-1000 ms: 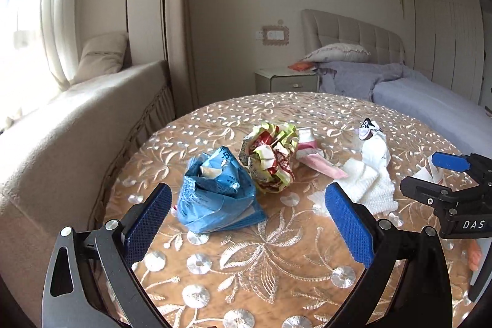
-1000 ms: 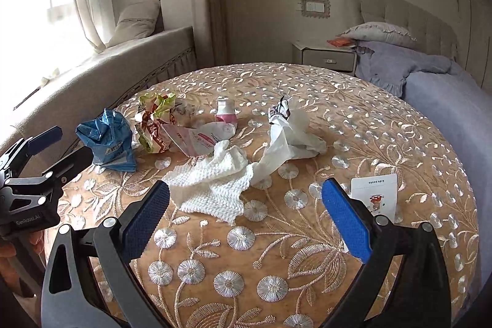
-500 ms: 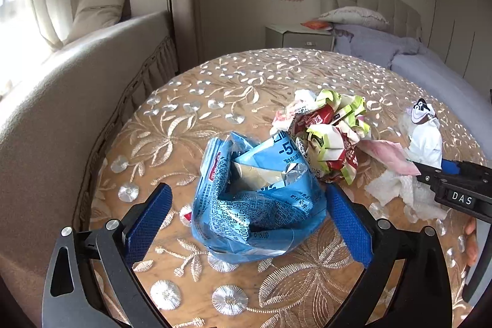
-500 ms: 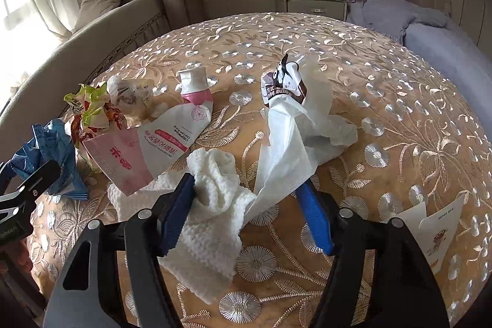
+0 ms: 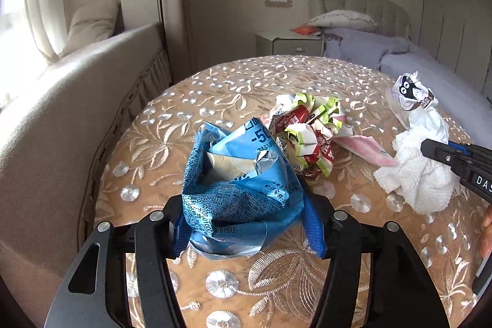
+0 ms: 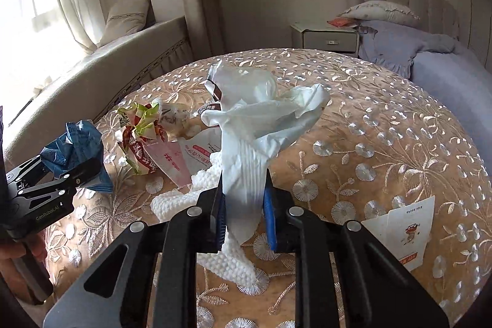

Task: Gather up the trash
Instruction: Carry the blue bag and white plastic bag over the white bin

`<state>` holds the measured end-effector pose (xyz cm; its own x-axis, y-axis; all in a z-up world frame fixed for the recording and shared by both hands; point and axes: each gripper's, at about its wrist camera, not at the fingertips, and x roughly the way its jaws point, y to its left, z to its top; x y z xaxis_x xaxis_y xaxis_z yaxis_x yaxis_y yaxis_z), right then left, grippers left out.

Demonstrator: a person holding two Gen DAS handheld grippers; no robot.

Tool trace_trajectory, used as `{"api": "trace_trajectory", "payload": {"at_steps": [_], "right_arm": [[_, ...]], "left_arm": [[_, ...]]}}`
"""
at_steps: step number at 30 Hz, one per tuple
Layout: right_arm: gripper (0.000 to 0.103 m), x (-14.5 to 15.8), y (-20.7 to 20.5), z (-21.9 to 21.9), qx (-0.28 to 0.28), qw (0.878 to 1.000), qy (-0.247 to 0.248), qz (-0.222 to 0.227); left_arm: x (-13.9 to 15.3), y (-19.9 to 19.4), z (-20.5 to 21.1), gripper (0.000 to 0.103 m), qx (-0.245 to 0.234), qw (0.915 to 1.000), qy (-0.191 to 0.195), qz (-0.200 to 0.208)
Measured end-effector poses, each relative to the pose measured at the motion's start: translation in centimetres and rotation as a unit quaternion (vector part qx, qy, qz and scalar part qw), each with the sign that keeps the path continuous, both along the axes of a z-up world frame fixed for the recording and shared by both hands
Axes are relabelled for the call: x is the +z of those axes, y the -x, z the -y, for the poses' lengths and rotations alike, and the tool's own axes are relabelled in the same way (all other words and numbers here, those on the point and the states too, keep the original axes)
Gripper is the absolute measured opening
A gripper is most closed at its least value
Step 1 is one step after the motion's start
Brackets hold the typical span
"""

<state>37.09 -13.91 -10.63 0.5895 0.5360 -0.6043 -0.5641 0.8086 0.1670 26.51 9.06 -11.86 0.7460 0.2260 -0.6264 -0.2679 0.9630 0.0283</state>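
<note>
My left gripper (image 5: 246, 232) is shut on a crumpled blue wrapper (image 5: 240, 189) on the round table; it also shows in the right wrist view (image 6: 73, 149). My right gripper (image 6: 244, 220) is shut on a white plastic wrapper (image 6: 258, 125) together with a white knitted paper towel (image 6: 224, 254). In the left wrist view the towel (image 5: 421, 183) and wrapper (image 5: 412, 94) hang at the right gripper's tip (image 5: 430, 149). A crumpled red-green wrapper (image 5: 310, 134) and a pink packet (image 5: 366, 146) lie between the two grippers.
A gold embroidered cloth covers the table (image 6: 384, 128). A white card (image 6: 406, 232) lies at the right. A beige window seat (image 5: 61, 100) is to the left, a nightstand (image 6: 326, 36) and a bed (image 6: 446, 66) behind.
Both grippers have closed: the left one on the blue wrapper, the right one on the white wrapper and towel, which now stand lifted up between its fingers.
</note>
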Motion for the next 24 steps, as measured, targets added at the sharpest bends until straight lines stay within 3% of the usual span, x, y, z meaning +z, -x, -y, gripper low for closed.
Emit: {"api": "trace_trajectory", "payload": {"at_steps": [6, 13, 20, 24], "right_arm": [[0.022, 2.5, 3.0, 3.1, -0.008, 0.999, -0.029, 0.017], [0.022, 5.2, 6.6, 7.9, -0.027, 0.997, -0.050, 0.049], [0.022, 6.4, 10.1, 14.6, -0.067, 0.994, -0.048, 0.073], [0.022, 6.5, 12.2, 19.2, -0.105, 0.990, -0.038, 0.085]], "left_arm": [[2.2, 3.6, 1.3, 0.059, -0.001, 0.9995, 0.015, 0.028], [4.6, 6.9, 5.7, 0.059, -0.031, 0.9978, 0.018, 0.056], [6.0, 8.7, 12.5, 0.059, -0.094, 0.9927, 0.024, 0.072], [6.1, 9.1, 17.6, 0.059, -0.151, 0.9844, 0.034, 0.083]]}}
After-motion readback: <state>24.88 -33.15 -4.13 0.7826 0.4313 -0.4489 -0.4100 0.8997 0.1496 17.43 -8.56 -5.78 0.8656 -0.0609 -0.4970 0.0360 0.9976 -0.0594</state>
